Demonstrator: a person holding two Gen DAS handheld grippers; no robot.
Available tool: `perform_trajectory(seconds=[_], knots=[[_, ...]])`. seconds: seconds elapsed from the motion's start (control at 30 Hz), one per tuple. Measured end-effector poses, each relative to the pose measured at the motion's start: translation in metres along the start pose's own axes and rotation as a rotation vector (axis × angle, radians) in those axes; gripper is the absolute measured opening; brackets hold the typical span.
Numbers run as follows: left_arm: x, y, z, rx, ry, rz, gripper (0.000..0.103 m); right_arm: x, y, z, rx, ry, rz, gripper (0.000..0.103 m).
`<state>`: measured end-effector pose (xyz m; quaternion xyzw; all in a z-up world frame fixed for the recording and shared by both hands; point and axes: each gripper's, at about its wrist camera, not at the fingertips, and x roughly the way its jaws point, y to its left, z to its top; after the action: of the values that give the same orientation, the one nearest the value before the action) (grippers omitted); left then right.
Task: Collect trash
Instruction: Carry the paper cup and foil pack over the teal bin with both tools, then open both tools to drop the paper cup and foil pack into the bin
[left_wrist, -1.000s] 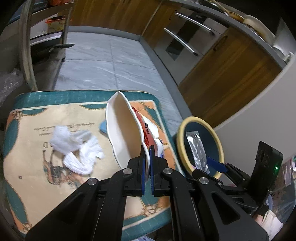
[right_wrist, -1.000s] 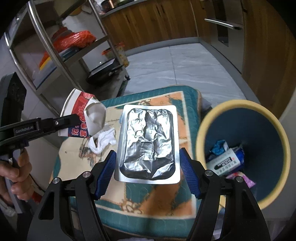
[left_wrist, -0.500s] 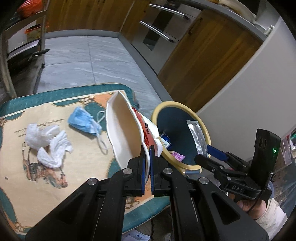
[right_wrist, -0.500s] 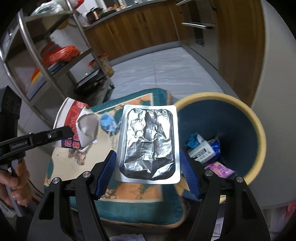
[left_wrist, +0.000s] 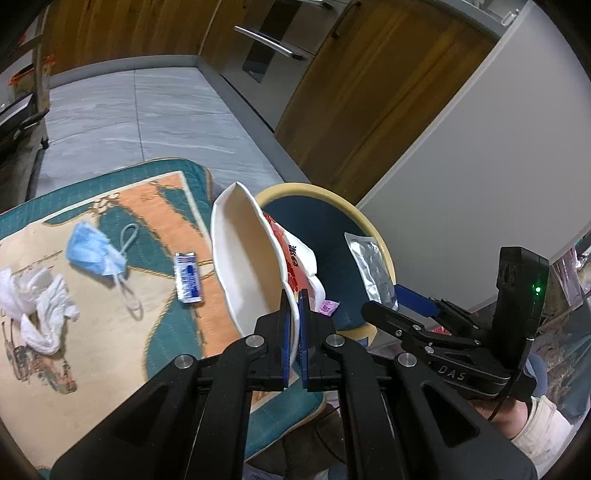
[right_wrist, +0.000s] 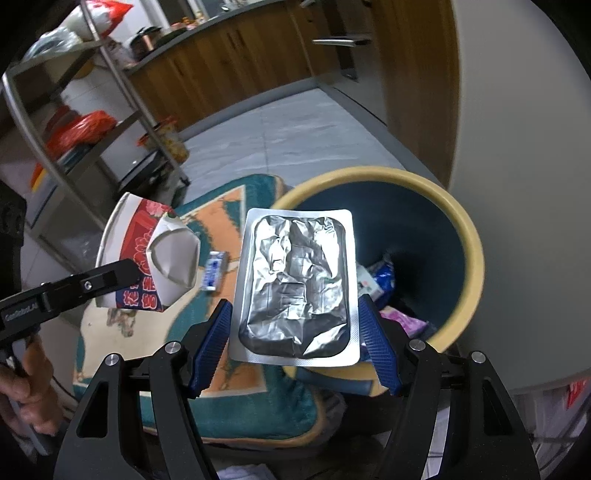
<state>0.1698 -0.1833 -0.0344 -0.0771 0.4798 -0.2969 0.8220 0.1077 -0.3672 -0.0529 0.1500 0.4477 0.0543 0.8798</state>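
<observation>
My left gripper (left_wrist: 294, 325) is shut on the rim of a crushed white and red paper bowl (left_wrist: 251, 258), held at the near edge of a yellow-rimmed blue bin (left_wrist: 384, 251). The bowl also shows in the right wrist view (right_wrist: 147, 254). My right gripper (right_wrist: 295, 332) is shut on a silver foil blister pack (right_wrist: 297, 288), held upright over the bin's (right_wrist: 469, 243) near left rim. The pack also shows in the left wrist view (left_wrist: 371, 269). Wrappers lie in the bin's bottom (right_wrist: 380, 280).
On the teal and orange mat (left_wrist: 166, 206) lie a blue face mask (left_wrist: 94, 253), white crumpled tissues (left_wrist: 37, 302) and a small blue and white wrapper (left_wrist: 188, 282). A metal shelf rack (right_wrist: 92, 122) stands at the left. Wooden cabinets and a grey wall stand behind the bin.
Both grippers have moved right towards the bin with their loads. The bowl now overlaps the bin's rim, and the foil pack is over the bin's opening. A small blue wrapper has come into view.
</observation>
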Motion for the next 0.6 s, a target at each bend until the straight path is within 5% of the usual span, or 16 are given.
perform_trajectory(seconds=[0.6], knots=[[0.056,-0.036,0.006,0.073,0.077,0.004,0.003,0.012,-0.026,-0.008,0.052,0.067,-0.083,0.07]])
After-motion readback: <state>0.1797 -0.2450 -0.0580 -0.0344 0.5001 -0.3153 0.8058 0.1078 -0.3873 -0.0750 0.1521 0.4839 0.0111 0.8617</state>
